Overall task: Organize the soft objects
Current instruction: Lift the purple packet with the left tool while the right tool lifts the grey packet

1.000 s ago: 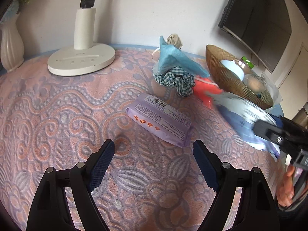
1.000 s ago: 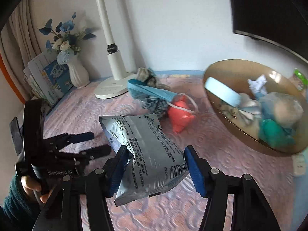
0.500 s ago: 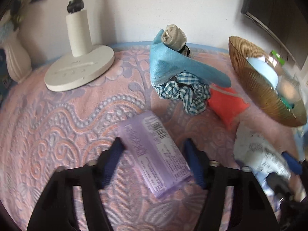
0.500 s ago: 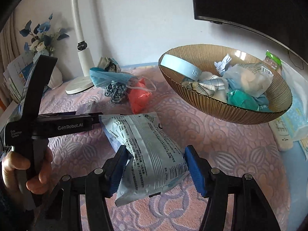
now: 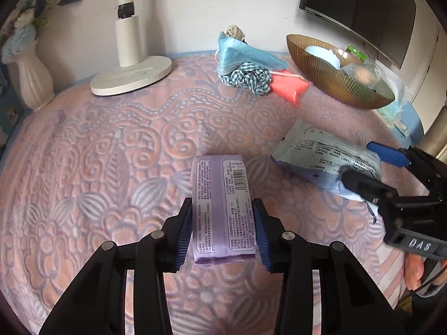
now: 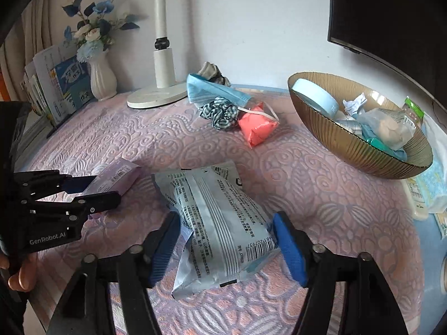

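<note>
1. Purple tissue pack: lies flat on the pink patterned tablecloth, label side up. A second ago the left gripper stood wide apart short of it; now its jaws are closing, blue pads touching both long sides. Judged: pickup just begun, pack not yet lifted.
2. Grey-white wipes packet: a second ago clamped in the right gripper and carried above the table; now resting on the cloth, jaws opening, pads clear of it on both sides. Judged: set down, released beside the purple pack rather than into the bowl.
3. Brown ribbed bowl: holds a pale blue tape roll, crumpled paper and wrapped items; likely the collecting place.
4. Loose pile near the lamp base: blue face mask, checked scrunchie, coral pouch; unsorted.
5. View differences: the right wrist view alone shows the vase of blue flowers, the books and the bowl's contents; the left wrist view alone shows the pad contact on the purple pack.
</note>
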The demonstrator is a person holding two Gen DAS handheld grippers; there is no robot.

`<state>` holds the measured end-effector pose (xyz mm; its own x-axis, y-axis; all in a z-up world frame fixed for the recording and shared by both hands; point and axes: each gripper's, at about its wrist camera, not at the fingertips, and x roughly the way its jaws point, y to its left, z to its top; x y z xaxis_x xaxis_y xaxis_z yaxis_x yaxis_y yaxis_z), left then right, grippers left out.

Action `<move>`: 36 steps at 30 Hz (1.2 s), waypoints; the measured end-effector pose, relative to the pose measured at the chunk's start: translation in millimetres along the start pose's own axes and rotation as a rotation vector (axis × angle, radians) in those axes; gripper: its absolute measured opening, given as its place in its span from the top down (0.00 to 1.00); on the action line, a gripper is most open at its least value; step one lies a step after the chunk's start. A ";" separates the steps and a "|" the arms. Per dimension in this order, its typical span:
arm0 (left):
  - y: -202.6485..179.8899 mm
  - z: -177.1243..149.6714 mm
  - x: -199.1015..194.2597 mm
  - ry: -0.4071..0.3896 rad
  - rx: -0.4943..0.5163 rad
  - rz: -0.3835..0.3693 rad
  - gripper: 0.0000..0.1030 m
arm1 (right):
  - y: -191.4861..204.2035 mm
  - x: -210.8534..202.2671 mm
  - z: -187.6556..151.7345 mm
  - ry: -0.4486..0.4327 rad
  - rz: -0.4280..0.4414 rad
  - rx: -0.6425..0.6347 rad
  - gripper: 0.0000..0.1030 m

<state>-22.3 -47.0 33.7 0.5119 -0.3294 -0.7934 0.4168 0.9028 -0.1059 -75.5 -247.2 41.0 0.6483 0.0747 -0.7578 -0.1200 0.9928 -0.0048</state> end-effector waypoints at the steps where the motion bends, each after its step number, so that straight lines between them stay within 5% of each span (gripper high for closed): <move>1: -1.0 -2.1 -1.2 -0.003 0.004 0.010 0.60 | 6.1 3.0 -0.2 0.010 -0.024 -0.028 0.19; 3: -1.2 -1.1 -2.3 -0.007 0.002 0.018 0.43 | 8.6 7.1 -1.7 0.023 -0.030 -0.050 0.18; 5: -1.0 -2.1 2.3 -0.016 -0.016 0.026 0.38 | 2.0 6.4 -2.2 0.023 0.002 -0.023 0.16; 16: -7.6 1.4 15.6 -0.032 0.007 0.108 0.38 | -16.0 15.9 -2.0 0.072 0.106 0.082 0.09; 24: 5.5 -1.9 9.4 -0.063 -0.061 0.037 0.64 | -15.3 24.3 0.4 0.106 0.086 0.067 0.08; 36: 8.8 -5.1 3.0 -0.096 -0.088 -0.014 0.65 | -11.4 32.1 2.6 0.137 0.058 0.048 0.08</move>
<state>-20.9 -38.6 27.4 0.5780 -0.3635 -0.7306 0.3589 0.9173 -0.1724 -51.3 -255.9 18.5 0.5323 0.1219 -0.8377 -0.1164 0.9907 0.0702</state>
